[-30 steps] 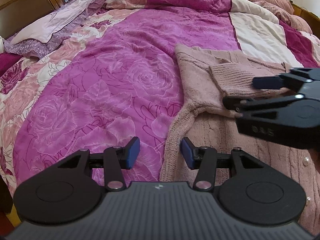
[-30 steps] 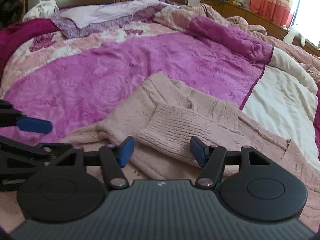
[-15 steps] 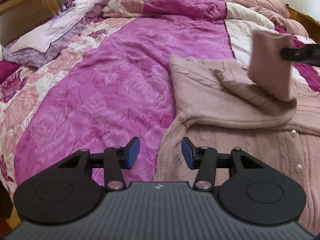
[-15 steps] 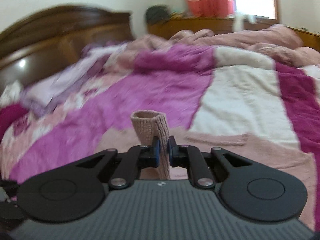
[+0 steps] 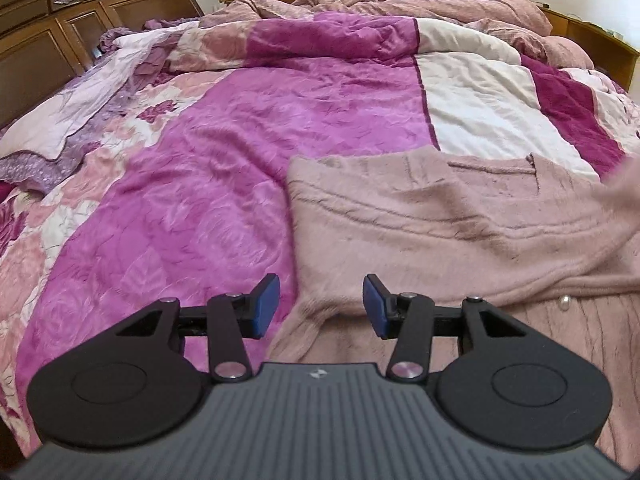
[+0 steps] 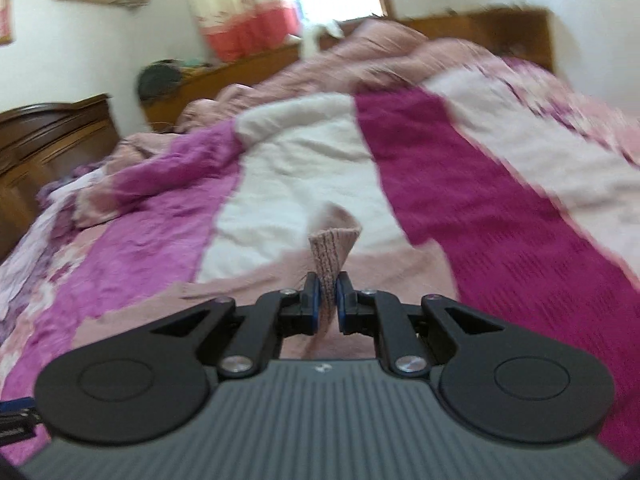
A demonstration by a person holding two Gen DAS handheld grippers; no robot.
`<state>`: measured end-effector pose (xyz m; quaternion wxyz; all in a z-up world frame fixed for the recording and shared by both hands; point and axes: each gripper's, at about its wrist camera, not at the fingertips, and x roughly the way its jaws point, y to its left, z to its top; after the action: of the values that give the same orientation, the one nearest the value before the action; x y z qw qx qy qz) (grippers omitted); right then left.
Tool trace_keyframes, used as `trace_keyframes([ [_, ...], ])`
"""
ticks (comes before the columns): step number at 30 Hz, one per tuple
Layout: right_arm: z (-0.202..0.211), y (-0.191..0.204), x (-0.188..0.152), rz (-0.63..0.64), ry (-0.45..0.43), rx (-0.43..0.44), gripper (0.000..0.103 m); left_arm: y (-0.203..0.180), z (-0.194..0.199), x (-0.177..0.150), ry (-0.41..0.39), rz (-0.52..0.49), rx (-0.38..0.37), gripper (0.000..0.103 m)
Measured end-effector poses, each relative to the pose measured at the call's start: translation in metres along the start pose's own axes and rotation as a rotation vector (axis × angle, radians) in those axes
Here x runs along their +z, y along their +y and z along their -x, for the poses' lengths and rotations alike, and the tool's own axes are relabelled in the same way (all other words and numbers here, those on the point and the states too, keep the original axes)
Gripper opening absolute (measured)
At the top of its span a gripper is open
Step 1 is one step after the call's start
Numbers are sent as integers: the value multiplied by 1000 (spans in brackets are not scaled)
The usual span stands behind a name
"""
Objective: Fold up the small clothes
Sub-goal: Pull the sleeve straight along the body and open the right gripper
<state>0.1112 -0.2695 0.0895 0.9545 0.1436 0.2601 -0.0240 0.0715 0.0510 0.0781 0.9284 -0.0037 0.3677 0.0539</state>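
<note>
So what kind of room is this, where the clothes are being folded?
Most likely a home bedroom: a big bed under a pink and magenta quilt, a carved wooden headboard, and a curtained window. The pink knit sweater lies on the quilt.

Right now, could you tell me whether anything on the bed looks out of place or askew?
Nothing is damaged. The pink cardigan lies rumpled, and its ribbed cuff is pinched upright in the right gripper; the left gripper holds nothing.
</note>
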Motion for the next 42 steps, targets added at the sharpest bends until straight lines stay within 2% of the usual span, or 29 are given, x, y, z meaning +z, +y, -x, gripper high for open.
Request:
trace_keyframes([
  [7,-20,-41,-26,-81,171,-11,14,-13,-24,8,6,-35,9,54],
  [9,-16,-48,-29,-100,187,-11,26,-15,-31,10,19,-39,12,54],
  [11,-9,-51,-28,-104,175,4,32,-15,-36,12,27,-36,7,54],
  [12,-4,-53,-25,-110,163,14,40,-15,-38,12,29,-35,8,54],
  [13,-2,-53,-22,-113,150,14,51,-15,-40,13,29,-34,9,54],
  [14,1,-53,-19,-110,127,16,57,-16,-41,14,28,-36,11,54],
  [16,1,-52,-12,-94,96,25,61,-17,-43,15,25,-37,13,54],
  [20,-17,-48,-2,-34,89,66,61,-19,-48,20,20,-37,9,54],
  [26,-58,-41,-5,46,171,60,59,-21,-56,25,9,-32,2,54],
  [29,-68,-39,-10,45,207,54,53,-20,-58,25,6,-32,2,54],
  [30,-68,-39,-11,45,208,50,49,-20,-60,25,5,-32,2,54],
  [31,-67,-38,-11,42,207,48,32,-20,-62,25,3,-31,2,54],
  [32,-66,-38,-11,34,206,52,19,-20,-64,25,2,-32,4,54],
  [33,-63,-38,-9,11,204,63,14,-20,-66,25,2,-33,6,54],
  [37,-38,-23,6,26,118,120,12,-21,-71,23,-12,-48,10,54],
  [42,11,-6,48,-9,-25,212,12,-19,-75,22,-18,-64,8,54],
])
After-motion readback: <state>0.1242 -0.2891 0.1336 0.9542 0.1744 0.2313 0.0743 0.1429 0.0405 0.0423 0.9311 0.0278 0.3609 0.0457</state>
